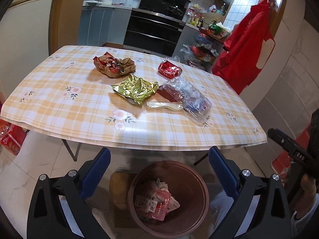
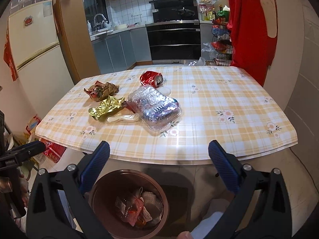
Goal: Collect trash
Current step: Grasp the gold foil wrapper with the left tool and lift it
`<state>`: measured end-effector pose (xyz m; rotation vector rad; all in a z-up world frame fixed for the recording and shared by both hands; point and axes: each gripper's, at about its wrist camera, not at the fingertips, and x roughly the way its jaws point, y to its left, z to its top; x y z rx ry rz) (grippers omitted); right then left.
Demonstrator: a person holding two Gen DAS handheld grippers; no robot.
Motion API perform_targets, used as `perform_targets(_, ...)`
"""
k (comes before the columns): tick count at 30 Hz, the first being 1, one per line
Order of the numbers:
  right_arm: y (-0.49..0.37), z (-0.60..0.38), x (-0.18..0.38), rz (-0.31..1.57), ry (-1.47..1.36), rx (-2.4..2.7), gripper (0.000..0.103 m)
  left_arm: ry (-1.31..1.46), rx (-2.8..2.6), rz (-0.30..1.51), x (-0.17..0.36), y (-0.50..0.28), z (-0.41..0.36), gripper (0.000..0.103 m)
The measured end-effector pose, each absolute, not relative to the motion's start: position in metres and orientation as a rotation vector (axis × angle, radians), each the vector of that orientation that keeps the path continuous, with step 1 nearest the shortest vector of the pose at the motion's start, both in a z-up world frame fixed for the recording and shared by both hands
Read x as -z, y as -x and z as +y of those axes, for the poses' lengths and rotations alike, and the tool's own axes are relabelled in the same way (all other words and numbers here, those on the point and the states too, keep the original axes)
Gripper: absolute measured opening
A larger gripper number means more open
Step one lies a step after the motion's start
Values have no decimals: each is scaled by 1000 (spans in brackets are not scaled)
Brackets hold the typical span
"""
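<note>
1. While you hold the left tool and right tool wide and empty above the bin, trash waits on the worktop.
2. Gold wrapper, plastic pack, crushed can: the pack's slick film may slip from your tool.

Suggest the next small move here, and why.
Probably reach the right gripper forward to the clear plastic pack, the nearest trash on the table. Both grippers are open and empty above the bin, which already holds wrappers.
</note>
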<state>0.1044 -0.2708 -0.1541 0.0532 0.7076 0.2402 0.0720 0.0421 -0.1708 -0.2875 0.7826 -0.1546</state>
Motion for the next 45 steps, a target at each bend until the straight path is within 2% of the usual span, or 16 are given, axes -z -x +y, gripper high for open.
perform_targets(11, -124, -267, 172, 770, -53, -229, 98, 190, 113, 760, 169, -93, 48, 96)
perform_targets(18, -145, -271, 189, 808, -127, -248, 98, 275, 97, 816, 182, -128, 65, 96)
perform_targets(25, -175, -251, 210, 861, 1, -230, 97, 440, 60, 898, 212, -191, 87, 85)
perform_targets(30, -203, -249, 227, 906, -4, -223, 97, 594, 55, 955, 241, -240, 102, 77)
perform_targets(36, -231, -251, 244, 934, -1, -212, 97, 726, 38, 983, 268, -279, 115, 75)
perform_targets(45, -259, -243, 260, 958, 51, -231, 97, 708, 43, 984, 279, -312, 109, 75)
